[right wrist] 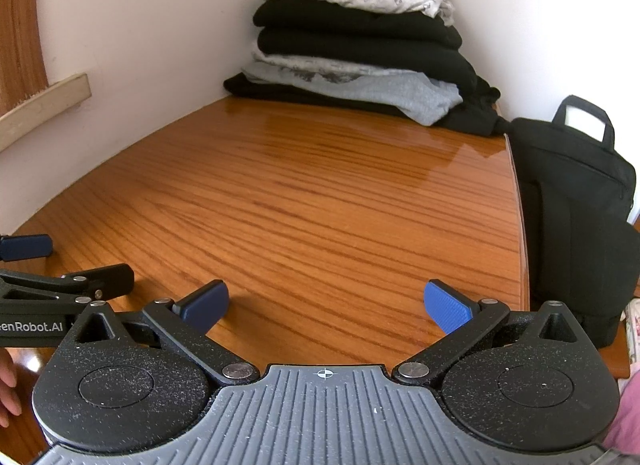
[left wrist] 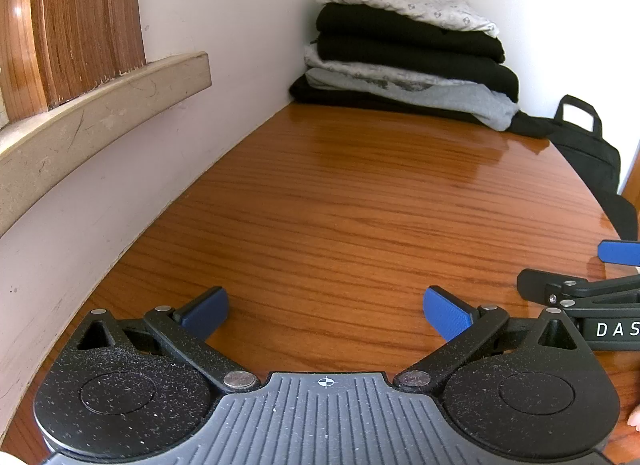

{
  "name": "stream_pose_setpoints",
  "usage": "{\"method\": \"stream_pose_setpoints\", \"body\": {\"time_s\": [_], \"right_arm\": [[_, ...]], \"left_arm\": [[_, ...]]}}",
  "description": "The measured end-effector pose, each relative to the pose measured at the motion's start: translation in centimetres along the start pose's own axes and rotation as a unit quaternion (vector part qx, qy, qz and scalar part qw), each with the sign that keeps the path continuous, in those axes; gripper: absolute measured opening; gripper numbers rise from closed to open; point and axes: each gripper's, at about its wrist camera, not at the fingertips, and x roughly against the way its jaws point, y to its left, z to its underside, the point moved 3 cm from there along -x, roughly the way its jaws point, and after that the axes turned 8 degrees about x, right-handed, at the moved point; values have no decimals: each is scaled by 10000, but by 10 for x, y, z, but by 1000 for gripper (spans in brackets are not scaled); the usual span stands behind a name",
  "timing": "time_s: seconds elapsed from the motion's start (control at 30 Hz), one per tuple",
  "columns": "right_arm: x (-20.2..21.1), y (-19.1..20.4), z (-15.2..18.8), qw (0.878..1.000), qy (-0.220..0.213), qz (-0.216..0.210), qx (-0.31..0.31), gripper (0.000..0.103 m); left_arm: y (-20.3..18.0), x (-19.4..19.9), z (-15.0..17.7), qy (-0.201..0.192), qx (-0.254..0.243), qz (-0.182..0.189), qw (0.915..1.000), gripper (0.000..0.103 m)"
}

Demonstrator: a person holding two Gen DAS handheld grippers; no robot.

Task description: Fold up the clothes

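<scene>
At the far corner of the wooden table [left wrist: 340, 205], against the white walls, sits a stack of folded clothes [left wrist: 404, 49]: black and grey pieces with a patterned white one on top. Both tools hover low over the near end, side by side. Left gripper [left wrist: 326, 311] and right gripper [right wrist: 326, 307] each have their blue fingers spread wide, holding nothing. Beside the table's right edge leans a black bag [right wrist: 576, 201].
</scene>
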Motion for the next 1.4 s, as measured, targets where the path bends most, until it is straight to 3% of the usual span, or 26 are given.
{"method": "stream_pose_setpoints", "body": {"time_s": [1.23,1.4], "right_arm": [[1,-2,3,10000,-2,64,-54,103],[5,1,8,9992,28,315,-258,103]], "left_arm": [[3,-2,1,1,-2,38,10000,103],[4,-2,-1,7,-47,103,9999,103]]}}
